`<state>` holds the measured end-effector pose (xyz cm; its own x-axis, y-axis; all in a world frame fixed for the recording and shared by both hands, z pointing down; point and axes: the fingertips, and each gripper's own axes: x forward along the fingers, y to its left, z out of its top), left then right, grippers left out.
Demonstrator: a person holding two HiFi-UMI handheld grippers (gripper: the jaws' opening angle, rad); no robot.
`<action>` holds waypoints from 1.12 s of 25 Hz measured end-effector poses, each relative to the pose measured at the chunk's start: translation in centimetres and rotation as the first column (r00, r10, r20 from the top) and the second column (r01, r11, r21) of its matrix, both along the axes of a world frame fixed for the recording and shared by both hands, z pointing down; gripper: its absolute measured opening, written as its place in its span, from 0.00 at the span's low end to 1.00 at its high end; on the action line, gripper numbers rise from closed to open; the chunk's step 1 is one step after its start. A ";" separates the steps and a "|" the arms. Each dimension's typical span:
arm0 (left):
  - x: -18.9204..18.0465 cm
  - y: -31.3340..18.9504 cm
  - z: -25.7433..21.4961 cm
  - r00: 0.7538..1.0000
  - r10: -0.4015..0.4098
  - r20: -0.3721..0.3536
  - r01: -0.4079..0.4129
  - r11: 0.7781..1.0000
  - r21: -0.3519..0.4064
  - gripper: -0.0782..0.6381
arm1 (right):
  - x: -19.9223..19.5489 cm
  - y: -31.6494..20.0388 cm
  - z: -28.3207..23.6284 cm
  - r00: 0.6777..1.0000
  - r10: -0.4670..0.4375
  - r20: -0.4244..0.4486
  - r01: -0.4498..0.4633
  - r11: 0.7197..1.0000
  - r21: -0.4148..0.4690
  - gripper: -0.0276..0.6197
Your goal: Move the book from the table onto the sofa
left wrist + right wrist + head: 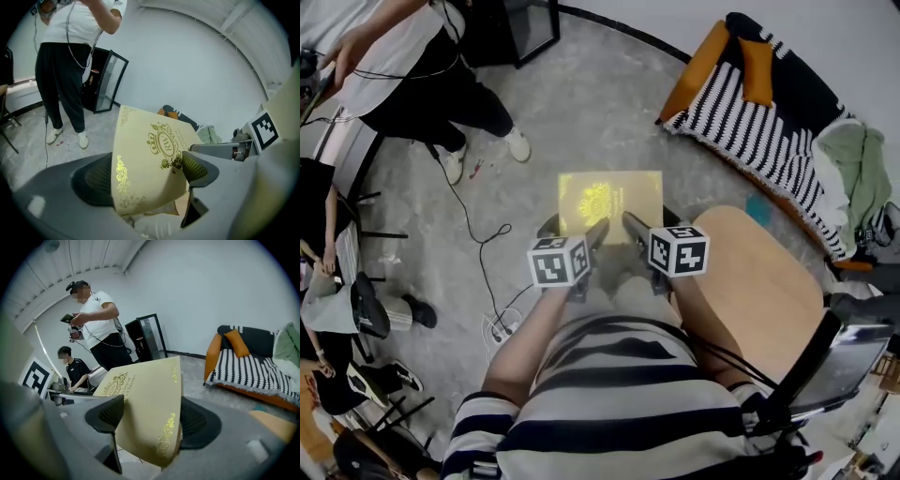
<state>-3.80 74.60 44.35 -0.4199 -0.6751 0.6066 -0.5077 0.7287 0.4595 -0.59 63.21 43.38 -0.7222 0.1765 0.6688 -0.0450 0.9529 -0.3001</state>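
Note:
A pale yellow book (609,202) with gold ornaments on its cover is held in the air over the grey floor. My left gripper (597,232) is shut on the book's near left edge, and my right gripper (635,225) is shut on its near right edge. In the left gripper view the book (150,161) sits clamped between the dark pads of that gripper (145,176). The right gripper view shows the book (145,404) pinched between the jaws of that gripper (150,420). The striped black and white sofa (769,122) lies ahead to the right, with an orange cushion (757,67) on it.
A round wooden table (759,291) is close at my right. A person (412,66) stands ahead at the left, and cables (483,253) trail over the floor there. A black cabinet (520,26) stands by the far wall. Green clothes (862,169) lie on the sofa's right end.

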 end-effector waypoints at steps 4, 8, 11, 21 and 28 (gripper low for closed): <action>-1.0 -2.0 0.2 0.999 0.035 -0.012 -0.035 0.999 0.012 0.75 | -0.7 -1.8 0.0 0.999 0.036 -0.008 -0.036 0.999 0.009 0.60; -3.0 -3.3 0.1 0.999 0.042 -0.003 -0.042 0.999 -0.007 0.75 | -2.6 -3.2 0.2 0.999 0.044 -0.001 -0.044 0.999 -0.011 0.60; -4.8 -5.0 -0.1 0.999 0.043 0.007 -0.042 0.999 -0.010 0.75 | -4.3 -4.9 0.0 0.999 0.043 0.010 -0.043 0.999 -0.012 0.60; -10.1 -14.3 -0.7 0.994 0.102 0.039 -0.100 0.995 -0.028 0.75 | -8.9 -14.0 -0.2 0.994 0.106 0.032 -0.105 0.994 -0.036 0.60; -11.9 -19.8 -1.0 0.990 0.133 0.041 -0.132 0.991 -0.032 0.75 | -10.2 -19.4 -0.4 0.987 0.158 0.040 -0.156 0.986 -0.052 0.60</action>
<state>-15.72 54.85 43.38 -0.3536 -0.7091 0.6100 -0.6197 0.6661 0.4151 -10.75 43.85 43.01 -0.7720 0.0897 0.6292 -0.1789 0.9193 -0.3505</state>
